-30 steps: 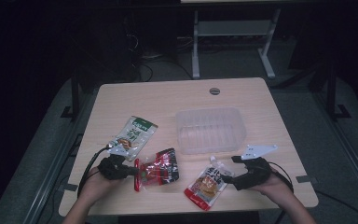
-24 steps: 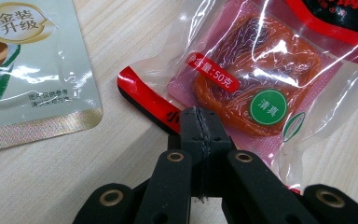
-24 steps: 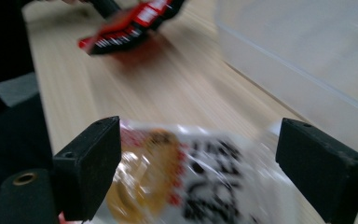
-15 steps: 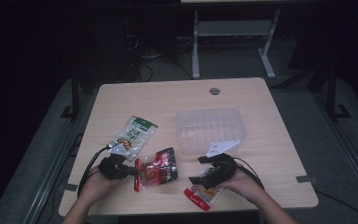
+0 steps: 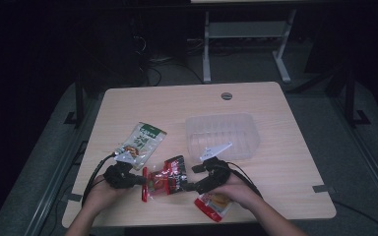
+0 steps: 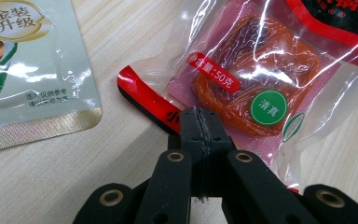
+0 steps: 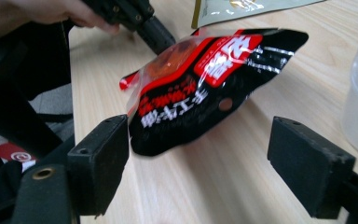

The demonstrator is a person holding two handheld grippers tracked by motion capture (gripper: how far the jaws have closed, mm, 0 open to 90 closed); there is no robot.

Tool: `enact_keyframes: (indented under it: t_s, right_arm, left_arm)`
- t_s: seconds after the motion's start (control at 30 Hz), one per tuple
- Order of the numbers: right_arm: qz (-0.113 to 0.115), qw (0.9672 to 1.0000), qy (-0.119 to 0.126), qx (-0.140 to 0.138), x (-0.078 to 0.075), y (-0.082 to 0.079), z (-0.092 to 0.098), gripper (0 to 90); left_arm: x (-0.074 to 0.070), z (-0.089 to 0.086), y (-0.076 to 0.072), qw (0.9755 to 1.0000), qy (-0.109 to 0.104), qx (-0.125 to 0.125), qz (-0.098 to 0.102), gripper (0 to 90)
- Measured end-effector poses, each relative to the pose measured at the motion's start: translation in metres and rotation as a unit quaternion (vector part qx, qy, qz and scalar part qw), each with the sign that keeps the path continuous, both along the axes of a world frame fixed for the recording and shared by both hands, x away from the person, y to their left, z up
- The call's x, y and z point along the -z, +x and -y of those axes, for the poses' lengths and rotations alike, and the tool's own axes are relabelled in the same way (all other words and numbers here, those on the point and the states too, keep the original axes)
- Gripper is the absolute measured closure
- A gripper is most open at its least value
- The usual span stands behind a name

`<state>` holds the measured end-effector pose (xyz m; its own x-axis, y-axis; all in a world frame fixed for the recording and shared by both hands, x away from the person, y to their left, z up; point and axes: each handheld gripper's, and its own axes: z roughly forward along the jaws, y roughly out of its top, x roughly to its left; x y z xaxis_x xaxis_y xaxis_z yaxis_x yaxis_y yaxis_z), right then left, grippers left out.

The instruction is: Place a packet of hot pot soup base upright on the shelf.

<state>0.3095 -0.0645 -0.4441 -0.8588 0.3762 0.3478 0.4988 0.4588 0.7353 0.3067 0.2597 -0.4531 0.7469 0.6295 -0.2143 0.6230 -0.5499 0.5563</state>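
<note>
Between the spread right gripper (image 7: pixel 198 172) jaws, apparently untouched, lies the red-black packet (image 7: pixel 205 79).

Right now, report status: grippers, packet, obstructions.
Left gripper shut on red packet edge. Right gripper open, jaws just closing, straddling packet's far end, not touching. Green packet, tub stand aside.

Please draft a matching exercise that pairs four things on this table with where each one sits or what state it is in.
Things:
1. red-and-black packet
2. green-and-white packet
3. clear plastic tub
4. right tool

States:
A. lies flat, untouched, on the person's left
B. open, jaws either side of a packet's end
C. pinched at one edge by the shut left tool
D. stands empty at the table's middle

Pairs: 1-C, 2-A, 3-D, 4-B
</note>
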Motion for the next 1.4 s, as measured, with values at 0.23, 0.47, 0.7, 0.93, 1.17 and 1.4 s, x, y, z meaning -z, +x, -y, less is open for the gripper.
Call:
enact_keyframes:
  t_s: [0.23,0.47,0.7,0.93,1.17,1.4]
  right_arm:
    - [-0.02,0.9997,0.011,0.008,0.006,0.011,-0.014,26.9]
    - [-0.034,0.9994,0.009,0.007,0.009,0.016,-0.031,37.1]
    - [-0.024,0.9997,0.005,-0.008,0.007,0.015,-0.035,55.5]
    - [-0.006,0.9992,0.0,-0.039,0.008,0.013,-0.045,71.3]
    - [-0.005,0.9982,-0.004,-0.059,0.009,0.012,-0.046,83.5]
    - [0.022,0.9971,-0.006,-0.073,0.008,0.007,-0.048,87.8]
  left_arm:
    - [0.0,0.0,0.001,1.0,0.001,0.002,0.0,89.5]
    - [0.0,0.0,0.0,1.0,0.0,0.001,-0.001,89.5]
    - [0.001,-0.001,0.002,1.0,-0.005,0.002,-0.002,89.5]
    - [0.001,0.0,0.002,1.0,-0.004,0.002,-0.002,89.5]
    - [0.0,0.0,0.002,1.0,-0.003,0.004,-0.003,89.5]
    - [0.0,0.0,0.002,1.0,-0.004,0.003,-0.003,89.5]
